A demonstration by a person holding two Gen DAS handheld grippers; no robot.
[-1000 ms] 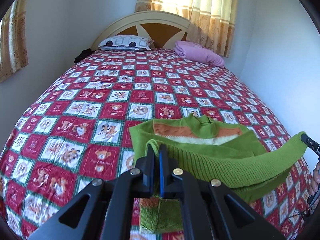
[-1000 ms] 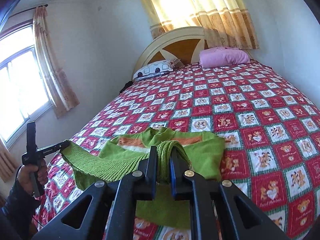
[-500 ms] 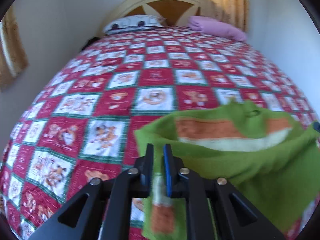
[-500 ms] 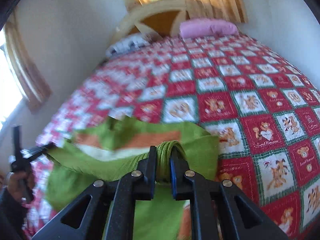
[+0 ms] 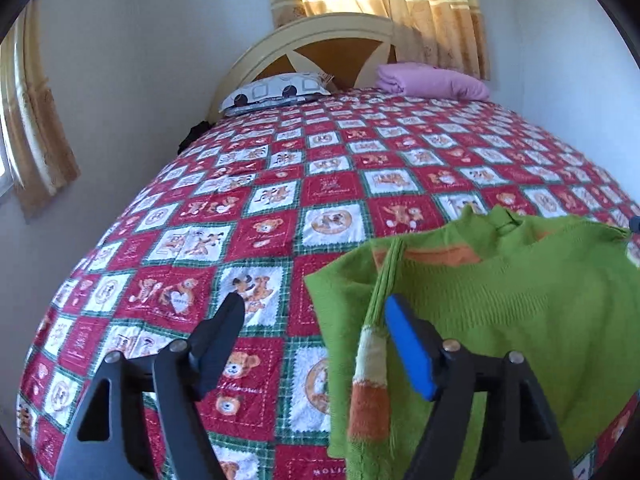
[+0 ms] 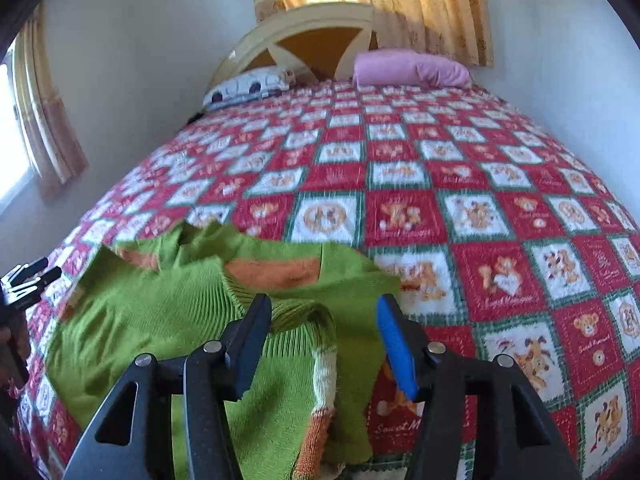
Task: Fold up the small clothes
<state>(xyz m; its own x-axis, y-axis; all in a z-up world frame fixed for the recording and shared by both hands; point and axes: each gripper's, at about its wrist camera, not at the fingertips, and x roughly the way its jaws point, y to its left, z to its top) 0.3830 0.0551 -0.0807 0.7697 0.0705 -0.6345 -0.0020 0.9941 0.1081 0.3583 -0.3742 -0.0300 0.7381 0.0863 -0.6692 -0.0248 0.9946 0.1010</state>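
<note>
a ribbed green knit sweater (image 5: pixel 500 320), banded in orange and cream, is spread folded near the foot edge of the bed's quilted red-and-white bear-print cover (image 5: pixel 328 184). the left gripper (image 5: pixel 316 316) is seen wide, just opened, a rumpled cuff loose between its jaws. the right gripper (image 6: pixel 324 316) is likewise parted, just opened, over a bunched sleeve, which is not pinched.

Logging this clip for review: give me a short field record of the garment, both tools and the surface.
garment: green knit sweater, orange and white stripes, lying folded over on the bedspread
left tool: open, jaws just opened; sweater edge between them, unpinched
right tool: open, jaws just opened; striped cuff beneath
background: patterned pillow, pink folded blanket
</note>
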